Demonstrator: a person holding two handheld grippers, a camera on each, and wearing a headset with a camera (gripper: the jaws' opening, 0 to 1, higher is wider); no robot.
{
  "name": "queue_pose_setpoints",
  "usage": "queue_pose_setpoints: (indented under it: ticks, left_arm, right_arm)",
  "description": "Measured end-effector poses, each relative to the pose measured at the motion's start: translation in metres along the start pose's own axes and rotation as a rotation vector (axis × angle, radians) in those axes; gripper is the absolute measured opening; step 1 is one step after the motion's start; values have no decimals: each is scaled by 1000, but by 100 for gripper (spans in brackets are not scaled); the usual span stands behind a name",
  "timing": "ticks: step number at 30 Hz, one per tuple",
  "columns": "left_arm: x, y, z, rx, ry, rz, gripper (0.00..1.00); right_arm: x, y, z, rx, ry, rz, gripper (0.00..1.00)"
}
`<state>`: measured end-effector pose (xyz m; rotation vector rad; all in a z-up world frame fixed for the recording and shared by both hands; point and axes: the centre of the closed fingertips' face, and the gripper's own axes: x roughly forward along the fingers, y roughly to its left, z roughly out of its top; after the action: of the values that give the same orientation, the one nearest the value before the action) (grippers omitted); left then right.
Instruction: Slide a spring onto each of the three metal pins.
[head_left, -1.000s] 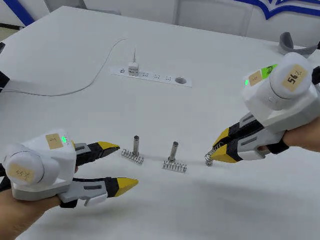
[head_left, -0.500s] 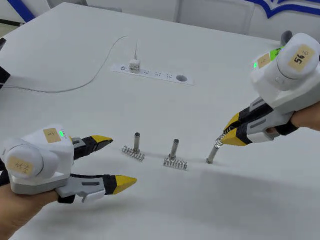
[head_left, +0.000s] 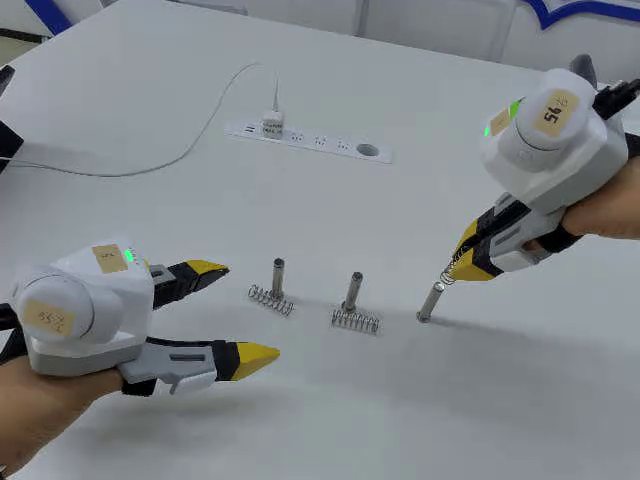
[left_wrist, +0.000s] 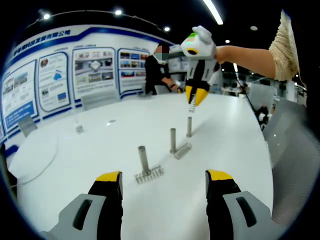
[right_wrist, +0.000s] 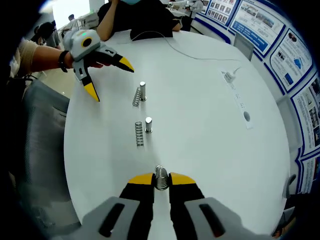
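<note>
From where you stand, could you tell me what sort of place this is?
Likely an exhibition or demo hall: display boards line the wall, spotlights dot the ceiling, and a white table carries a power strip.

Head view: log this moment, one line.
right gripper: shut on spring, at right pin | left gripper: open | left spring, middle spring: lying flat

White round table (head_left: 150, 90); blue-framed wall posters (left_wrist: 95, 65); ceiling spotlights (left_wrist: 118, 12).

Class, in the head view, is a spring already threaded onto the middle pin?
No, the middle pin stands bare and a spring lies flat on the table at its foot.
</note>
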<state>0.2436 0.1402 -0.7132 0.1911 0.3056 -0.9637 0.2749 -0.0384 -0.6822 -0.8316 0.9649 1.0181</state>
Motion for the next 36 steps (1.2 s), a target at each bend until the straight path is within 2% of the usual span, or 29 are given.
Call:
queue_pose_setpoints:
  ticks: [3,6,20,30,36]
  left_arm:
    - [1,1,0,-1,1,1,68]
    - [1,0,-1,-1,3,-3,68]
    - [1,0,-1,-3,1,-3,67]
    - [1,0,-1,-3,1,-3,66]
    - [1,1,-2,-3,3,-3,66]
  right_arm:
    - [5,-1,-3,-11,26,5,12]
    - [7,-1,-2,-9,21,13,12]
    - [22,2,-6,-25,65,37,12]
    - [40,4,-12,-18,100,53,12]
    - [52,6,-17,6,103,65,12]
